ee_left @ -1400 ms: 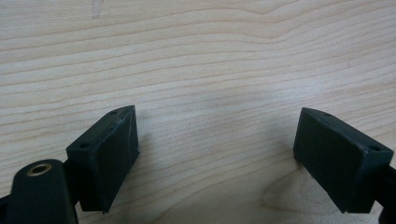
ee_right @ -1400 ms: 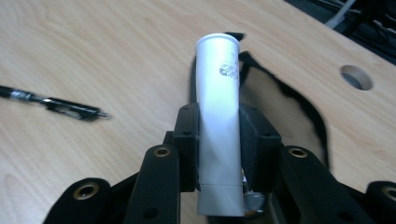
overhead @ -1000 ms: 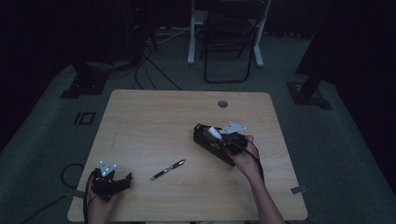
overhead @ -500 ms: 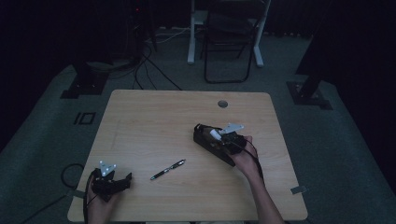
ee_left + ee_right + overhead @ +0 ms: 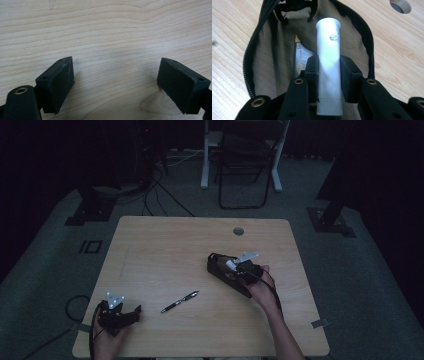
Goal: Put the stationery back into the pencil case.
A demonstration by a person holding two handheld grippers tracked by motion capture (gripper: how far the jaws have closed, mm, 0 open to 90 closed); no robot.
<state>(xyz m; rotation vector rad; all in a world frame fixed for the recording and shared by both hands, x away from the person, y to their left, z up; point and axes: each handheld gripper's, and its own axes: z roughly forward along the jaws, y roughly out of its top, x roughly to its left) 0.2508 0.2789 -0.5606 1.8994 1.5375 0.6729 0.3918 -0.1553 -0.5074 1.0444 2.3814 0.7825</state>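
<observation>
Over the open pouch (image 5: 272, 62) near the table's right edge, my right gripper (image 5: 329, 72) stays unmoved, fingers clamping a white tube (image 5: 329, 62); left gripper (image 5: 115, 80) rests wide.

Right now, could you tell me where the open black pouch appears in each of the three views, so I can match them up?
High view: the black pouch lies right of the table's centre, under the right tongs.
Left gripper view: not in it; bare wood between open jaws.
Right gripper view: the pouch lies unzipped, mesh lining exposed, behind the white tube that the tongs hold.
Shared landmark: the round table hole, at top right in the right gripper view.
</observation>
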